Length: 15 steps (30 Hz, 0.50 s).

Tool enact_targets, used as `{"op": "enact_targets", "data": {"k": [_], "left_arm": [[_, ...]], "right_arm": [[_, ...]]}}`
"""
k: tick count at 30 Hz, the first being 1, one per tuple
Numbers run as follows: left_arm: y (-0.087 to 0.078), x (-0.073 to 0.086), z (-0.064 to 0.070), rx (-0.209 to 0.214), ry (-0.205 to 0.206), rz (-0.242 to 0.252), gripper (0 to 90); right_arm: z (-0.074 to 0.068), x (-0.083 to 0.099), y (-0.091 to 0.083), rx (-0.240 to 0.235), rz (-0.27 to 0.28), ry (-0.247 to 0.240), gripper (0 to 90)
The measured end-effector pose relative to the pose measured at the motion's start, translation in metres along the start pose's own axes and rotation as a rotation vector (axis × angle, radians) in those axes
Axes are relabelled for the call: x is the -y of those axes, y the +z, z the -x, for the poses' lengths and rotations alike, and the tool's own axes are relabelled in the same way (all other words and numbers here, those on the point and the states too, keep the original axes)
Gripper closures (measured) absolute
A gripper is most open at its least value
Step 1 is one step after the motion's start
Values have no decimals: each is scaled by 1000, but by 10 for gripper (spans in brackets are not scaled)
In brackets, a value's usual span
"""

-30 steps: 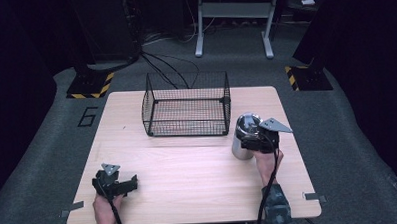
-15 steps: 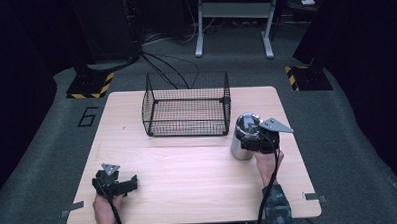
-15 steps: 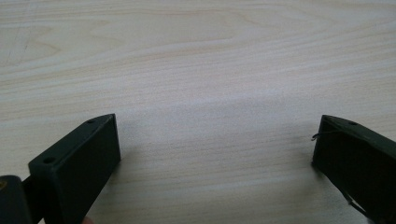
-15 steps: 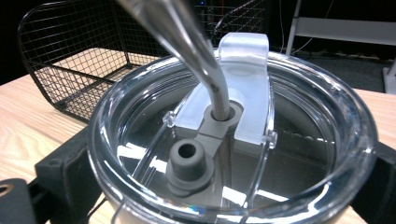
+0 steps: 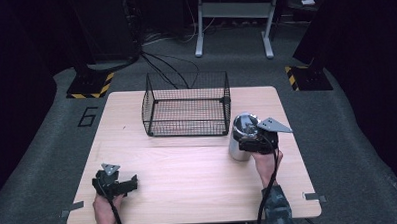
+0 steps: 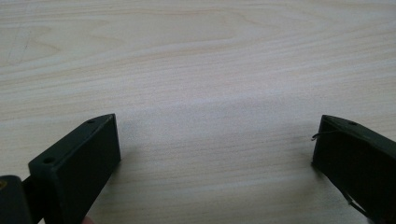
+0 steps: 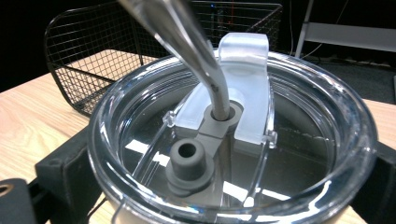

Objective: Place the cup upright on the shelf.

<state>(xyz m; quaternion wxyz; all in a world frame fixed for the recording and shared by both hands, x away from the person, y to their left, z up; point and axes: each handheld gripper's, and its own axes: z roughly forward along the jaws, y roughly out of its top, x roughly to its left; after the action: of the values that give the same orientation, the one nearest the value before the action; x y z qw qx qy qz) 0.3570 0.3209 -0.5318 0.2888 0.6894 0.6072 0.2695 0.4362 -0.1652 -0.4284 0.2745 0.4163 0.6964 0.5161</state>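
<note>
Right tongs clamped round steel tumbler, clear lid, straw, beside wire basket. Left tongs wide open, nothing held, low over bare bench.

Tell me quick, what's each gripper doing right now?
Left gripper: open, holding nothing, over bare table.
Right gripper: closed around the tumbler.

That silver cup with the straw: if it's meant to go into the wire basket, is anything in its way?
Nothing visible lies on the table between the steel tumbler, held by the right gripper, and the wire basket. The basket's near wall stands between them, so the tumbler would probably have to be lifted over its rim. The basket looks empty.
</note>
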Motion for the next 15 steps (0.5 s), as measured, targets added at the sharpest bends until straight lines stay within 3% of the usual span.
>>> {"op": "enact_targets", "data": {"k": [15], "left_arm": [[0,0,0,-2,1,0,6]], "right_arm": [[-17,-6,2,-51,1,-14,25]]}}
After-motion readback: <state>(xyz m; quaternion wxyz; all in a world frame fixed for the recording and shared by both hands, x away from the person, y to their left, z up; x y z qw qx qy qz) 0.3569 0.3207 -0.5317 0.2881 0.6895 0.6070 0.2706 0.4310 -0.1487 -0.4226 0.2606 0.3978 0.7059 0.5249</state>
